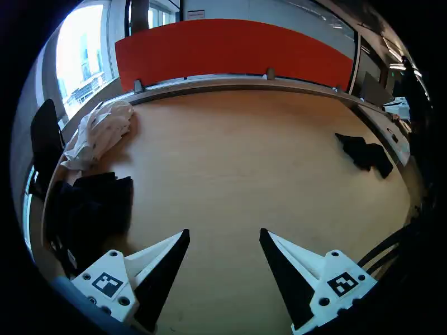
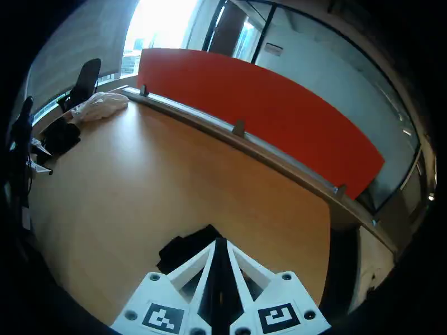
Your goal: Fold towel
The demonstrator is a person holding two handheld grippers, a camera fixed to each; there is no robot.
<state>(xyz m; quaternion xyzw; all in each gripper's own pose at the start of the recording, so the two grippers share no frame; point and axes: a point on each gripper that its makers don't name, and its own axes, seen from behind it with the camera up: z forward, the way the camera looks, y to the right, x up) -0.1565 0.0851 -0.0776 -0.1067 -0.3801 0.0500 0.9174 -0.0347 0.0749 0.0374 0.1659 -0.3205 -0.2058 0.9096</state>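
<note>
A crumpled black towel [image 1: 366,152] lies on the wooden table [image 1: 240,162], far to the right in the left gripper view. My left gripper [image 1: 224,237] hangs open over bare tabletop, well short of the towel, with nothing between its fingers. In the right gripper view, the same black towel [image 2: 181,251] lies just beyond and under the tips of my right gripper [image 2: 221,243]. Its fingers are pressed together. No cloth shows between them.
A white cloth pile [image 1: 100,131] and a dark folded stack [image 1: 92,209] sit at the table's left end. An orange divider panel [image 1: 234,50] runs along the far edge. An office chair [image 2: 84,78] stands past the left end by the windows.
</note>
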